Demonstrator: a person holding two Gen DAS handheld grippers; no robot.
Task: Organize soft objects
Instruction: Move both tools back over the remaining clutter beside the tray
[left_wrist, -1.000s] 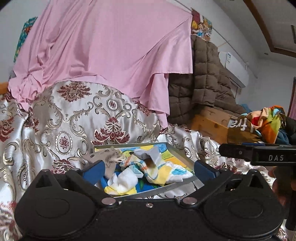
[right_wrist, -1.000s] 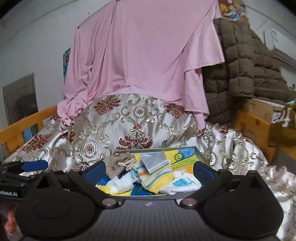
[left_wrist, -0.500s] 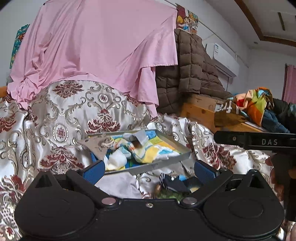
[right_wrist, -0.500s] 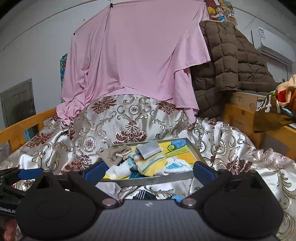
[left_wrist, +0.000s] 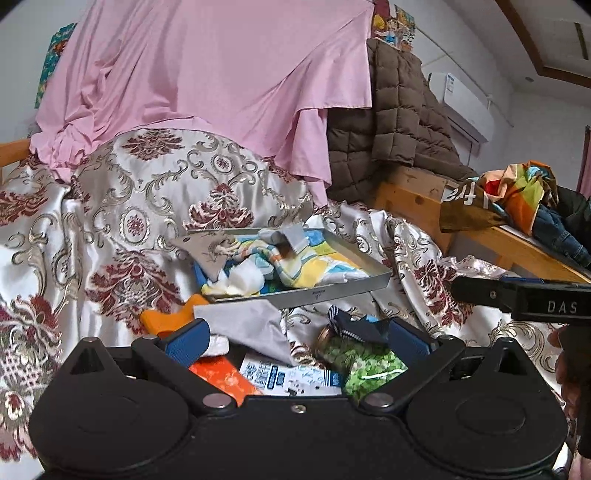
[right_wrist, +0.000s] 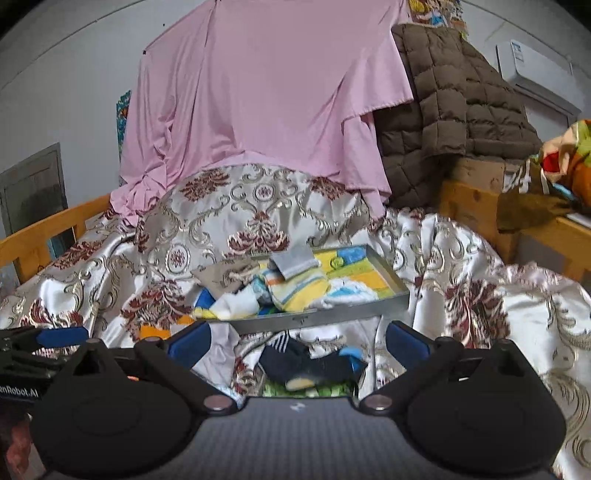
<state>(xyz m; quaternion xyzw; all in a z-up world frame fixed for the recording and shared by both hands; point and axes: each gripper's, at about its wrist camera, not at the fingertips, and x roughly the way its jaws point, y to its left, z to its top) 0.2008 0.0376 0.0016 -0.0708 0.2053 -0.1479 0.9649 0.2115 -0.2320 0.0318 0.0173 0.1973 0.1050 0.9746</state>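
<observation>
Blue pads line the jaws of both grippers, and both pairs stand wide open with nothing between them. The left gripper (left_wrist: 298, 339) hovers over a grey cloth (left_wrist: 251, 326), an orange sock (left_wrist: 168, 317), a printed white packet (left_wrist: 286, 374) and a green patterned piece (left_wrist: 364, 363). The right gripper (right_wrist: 298, 338) hangs above a dark navy sock (right_wrist: 306, 363) with white stripes, which lies on the bed cover (right_wrist: 476, 295) just in front of the metal tray (right_wrist: 314, 319). In the tray are several soft items: a striped yellow sock (right_wrist: 299, 290), a white sock (right_wrist: 238, 304) and a grey folded piece (right_wrist: 293, 260). A beige piece, maybe a small pouch, (right_wrist: 225, 275) lies over the tray's left rim. Behind hang a pink sheet (right_wrist: 273, 92) and a brown quilted jacket (right_wrist: 454, 107).
</observation>
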